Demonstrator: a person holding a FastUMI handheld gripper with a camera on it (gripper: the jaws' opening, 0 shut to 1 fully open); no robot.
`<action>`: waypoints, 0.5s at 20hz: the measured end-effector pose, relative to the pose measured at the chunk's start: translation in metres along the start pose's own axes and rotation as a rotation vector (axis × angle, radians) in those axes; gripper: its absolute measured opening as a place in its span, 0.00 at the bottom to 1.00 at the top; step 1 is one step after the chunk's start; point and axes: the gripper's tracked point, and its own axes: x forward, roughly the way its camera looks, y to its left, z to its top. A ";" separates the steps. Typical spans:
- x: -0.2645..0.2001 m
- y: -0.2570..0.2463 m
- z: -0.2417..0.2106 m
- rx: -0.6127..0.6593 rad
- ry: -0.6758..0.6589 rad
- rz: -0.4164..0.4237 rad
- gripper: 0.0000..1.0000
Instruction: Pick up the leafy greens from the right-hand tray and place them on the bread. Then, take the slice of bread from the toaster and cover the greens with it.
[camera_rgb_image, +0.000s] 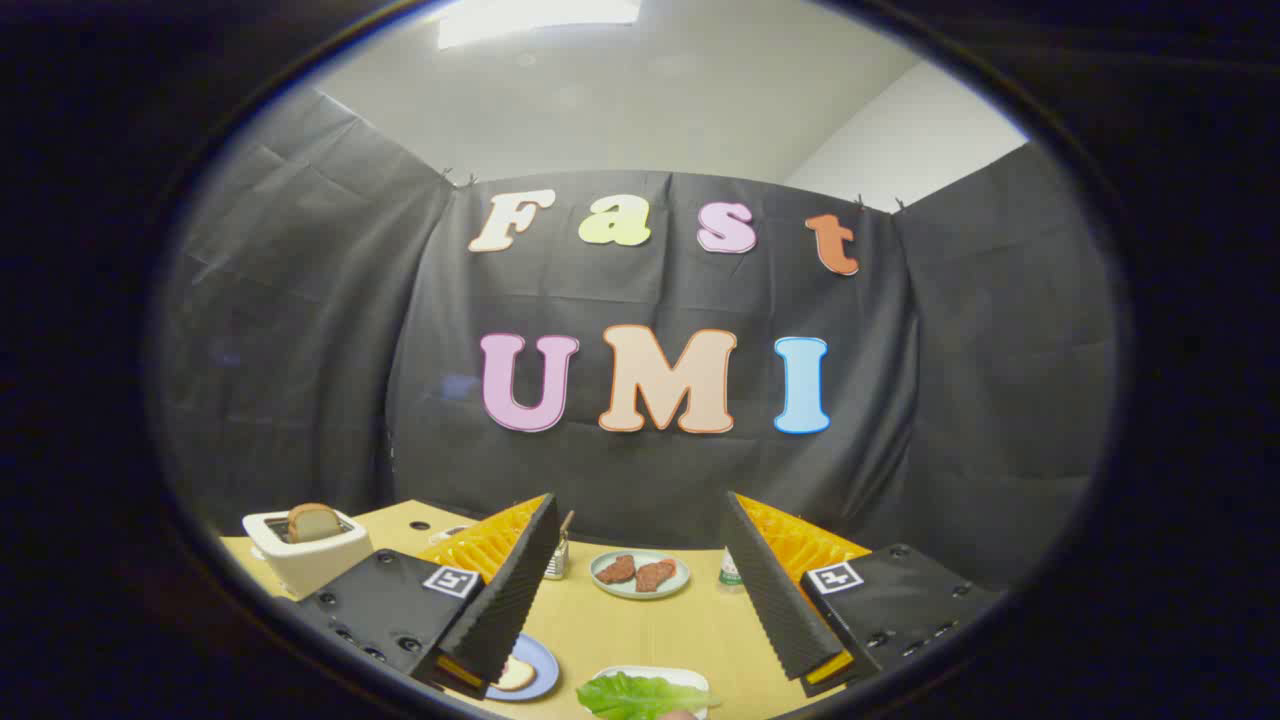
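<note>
Green leafy greens (640, 695) lie on their tray (690, 678) just below my gripper (640, 590), whose fingers are wide apart and hold nothing, so I think step one is starting and I must dip down to grab them.

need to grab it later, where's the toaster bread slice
In the gripper view, the bread slice stands in the toaster, beyond the open gripper on its left.
</note>
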 end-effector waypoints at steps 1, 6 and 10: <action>-0.001 0.000 0.001 0.005 0.001 0.000 1.00; -0.006 -0.009 0.004 0.010 -0.009 -0.016 1.00; -0.009 -0.017 0.007 0.016 -0.019 -0.030 1.00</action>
